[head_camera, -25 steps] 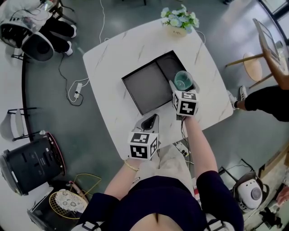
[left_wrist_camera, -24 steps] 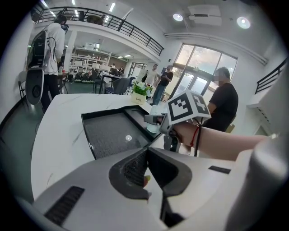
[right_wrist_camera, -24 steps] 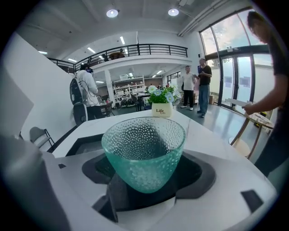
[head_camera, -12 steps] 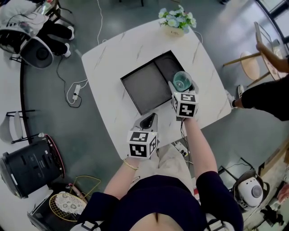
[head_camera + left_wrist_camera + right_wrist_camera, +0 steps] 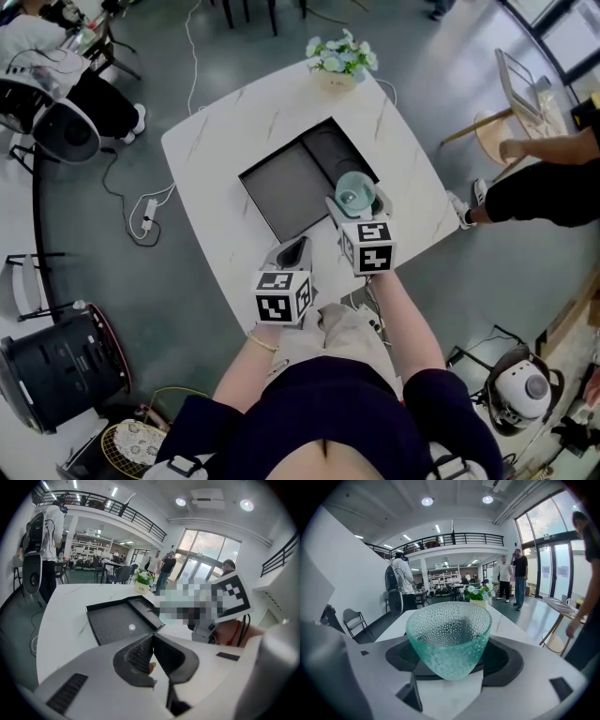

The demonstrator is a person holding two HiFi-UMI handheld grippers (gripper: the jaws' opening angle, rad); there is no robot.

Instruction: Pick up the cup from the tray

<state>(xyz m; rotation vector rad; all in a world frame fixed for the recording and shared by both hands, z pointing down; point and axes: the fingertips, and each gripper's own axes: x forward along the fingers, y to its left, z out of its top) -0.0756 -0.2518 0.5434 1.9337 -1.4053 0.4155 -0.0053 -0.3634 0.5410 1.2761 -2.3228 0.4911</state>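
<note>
A teal dimpled glass cup [image 5: 354,190] [image 5: 450,634] sits between the pads of my right gripper [image 5: 355,200] [image 5: 452,662], which is shut on it. The cup is upright and hangs over the near right edge of the dark tray [image 5: 281,187] [image 5: 115,623]. That tray lies on the white marble table [image 5: 211,141] and nothing shows inside it. My left gripper [image 5: 293,251] [image 5: 151,638] hovers at the table's near edge, just short of the tray, with its jaws closed together and nothing between them.
A small pot of flowers [image 5: 336,58] [image 5: 142,581] stands at the table's far corner. A person [image 5: 553,178] and a round side table [image 5: 492,136] are to the right. Cables [image 5: 141,202] and chairs lie on the floor to the left.
My right gripper has drawn the cup slightly back toward me, from over the tray's small compartment to its near right edge. The left gripper has kept its place by the tray.
</note>
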